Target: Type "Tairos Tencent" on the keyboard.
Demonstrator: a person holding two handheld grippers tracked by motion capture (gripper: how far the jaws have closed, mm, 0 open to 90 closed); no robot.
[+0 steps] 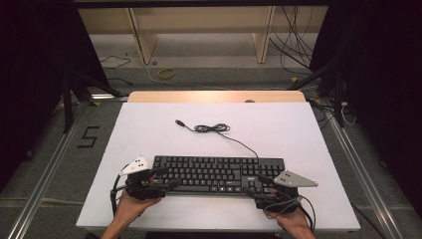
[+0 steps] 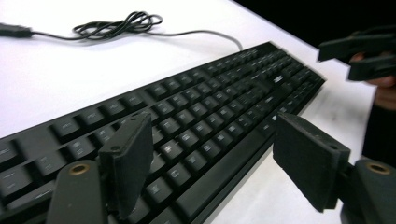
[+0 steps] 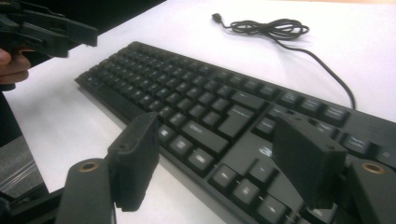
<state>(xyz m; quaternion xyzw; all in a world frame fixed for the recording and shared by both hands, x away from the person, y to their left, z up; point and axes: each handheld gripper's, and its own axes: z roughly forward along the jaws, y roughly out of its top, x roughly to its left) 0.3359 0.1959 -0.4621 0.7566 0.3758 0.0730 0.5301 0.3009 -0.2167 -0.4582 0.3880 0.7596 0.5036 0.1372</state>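
Note:
A black keyboard (image 1: 219, 172) lies across the near part of the white table top (image 1: 149, 124). Its cable (image 1: 214, 128) is bundled in a loose coil behind it and ends in a USB plug (image 1: 178, 122). My left gripper (image 1: 169, 178) is at the keyboard's left end with its jaws open. In the left gripper view this gripper (image 2: 212, 126) hovers over the keys (image 2: 210, 98) and front edge, pressing nothing. My right gripper (image 1: 256, 185) is at the right end, also open. In the right gripper view it (image 3: 217, 123) spans the keys (image 3: 196, 93).
A wooden strip (image 1: 214, 96) borders the table's far edge. Beyond it the floor holds wooden frame legs (image 1: 144, 40) and loose cables (image 1: 298, 45). Metal rails (image 1: 50, 169) run along both sides. White surface lies free behind and to the sides of the keyboard.

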